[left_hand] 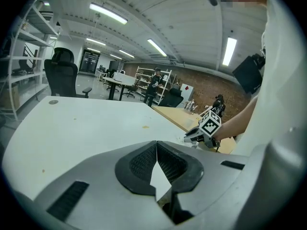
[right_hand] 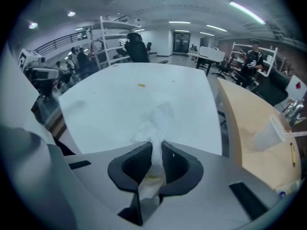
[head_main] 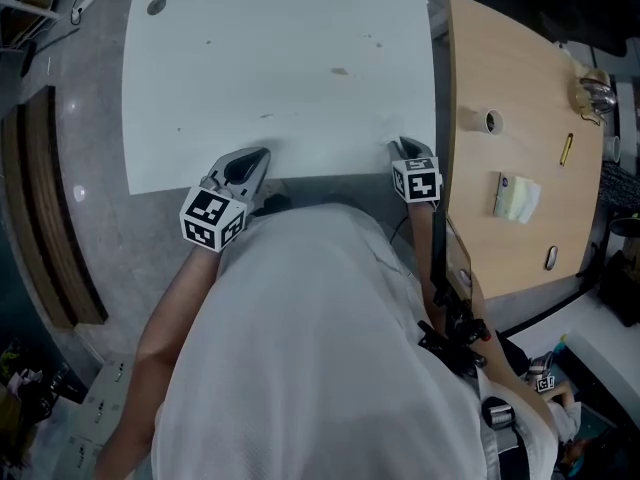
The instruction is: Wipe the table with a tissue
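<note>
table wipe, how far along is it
Done: the right gripper has the tissue clamped in its jaws. In hand: it sits at the near edge of the table. Left: brown spots look unwiped, so wiping seems barely begun.

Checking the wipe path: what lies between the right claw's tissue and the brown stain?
Only bare table lies between tissue and stain, seen in the right gripper view.

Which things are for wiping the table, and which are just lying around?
For the job: tissue, right claw, white table.
Lying about: pen, cup, tape roll, wooden table.
</note>
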`<state>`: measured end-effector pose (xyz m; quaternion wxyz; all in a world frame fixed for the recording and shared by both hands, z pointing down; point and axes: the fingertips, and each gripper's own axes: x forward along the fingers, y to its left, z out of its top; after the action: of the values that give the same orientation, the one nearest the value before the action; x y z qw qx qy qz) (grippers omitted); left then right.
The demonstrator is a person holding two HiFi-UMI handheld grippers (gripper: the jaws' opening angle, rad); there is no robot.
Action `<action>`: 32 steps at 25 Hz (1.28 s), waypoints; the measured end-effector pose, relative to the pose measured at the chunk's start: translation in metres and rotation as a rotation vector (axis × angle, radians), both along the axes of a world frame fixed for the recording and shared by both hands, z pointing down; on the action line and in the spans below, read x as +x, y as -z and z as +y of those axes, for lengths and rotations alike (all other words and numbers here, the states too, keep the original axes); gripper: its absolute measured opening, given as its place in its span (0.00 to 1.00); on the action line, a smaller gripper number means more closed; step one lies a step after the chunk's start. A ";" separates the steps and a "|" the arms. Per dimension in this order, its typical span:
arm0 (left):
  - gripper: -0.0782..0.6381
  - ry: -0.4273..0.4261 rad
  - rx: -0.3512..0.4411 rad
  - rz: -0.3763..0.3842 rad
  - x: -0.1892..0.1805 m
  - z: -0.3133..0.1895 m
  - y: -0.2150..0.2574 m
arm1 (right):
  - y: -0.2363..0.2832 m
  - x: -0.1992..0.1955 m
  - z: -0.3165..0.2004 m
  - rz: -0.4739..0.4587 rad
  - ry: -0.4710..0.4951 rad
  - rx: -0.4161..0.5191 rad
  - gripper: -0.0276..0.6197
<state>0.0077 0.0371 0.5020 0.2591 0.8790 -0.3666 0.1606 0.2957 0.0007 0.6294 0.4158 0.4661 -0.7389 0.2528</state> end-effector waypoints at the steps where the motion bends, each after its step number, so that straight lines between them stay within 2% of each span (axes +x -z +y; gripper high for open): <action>1: 0.12 -0.001 0.001 0.002 0.000 -0.001 0.001 | 0.003 0.011 -0.009 0.008 -0.043 0.012 0.13; 4: 0.12 -0.002 0.008 0.010 0.000 -0.001 0.003 | 0.026 0.027 -0.033 -0.037 -0.144 0.081 0.13; 7: 0.12 0.001 0.011 0.016 -0.005 0.000 0.002 | 0.043 0.020 -0.046 -0.082 -0.160 0.120 0.13; 11: 0.12 -0.002 0.010 0.030 -0.012 0.002 -0.001 | 0.044 -0.014 -0.043 -0.104 -0.082 0.097 0.13; 16: 0.12 0.014 0.027 0.029 -0.033 0.000 0.002 | 0.032 -0.088 -0.032 -0.128 0.081 0.057 0.13; 22: 0.12 0.041 0.028 0.037 -0.049 0.006 0.000 | 0.027 -0.146 -0.010 -0.114 0.257 0.024 0.13; 24: 0.12 0.055 0.029 0.040 -0.052 0.010 -0.001 | 0.024 -0.155 -0.004 -0.106 0.300 0.020 0.13; 27: 0.12 0.059 0.025 0.052 -0.053 0.018 -0.004 | 0.020 -0.143 -0.003 -0.059 0.289 0.022 0.13; 32: 0.12 0.082 0.020 0.038 -0.086 0.023 -0.008 | 0.017 -0.153 -0.025 0.003 0.309 0.049 0.13</action>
<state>-0.0785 0.0600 0.5099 0.2634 0.8687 -0.3989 0.1297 0.1425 -0.0243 0.6120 0.4392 0.3573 -0.8072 0.1669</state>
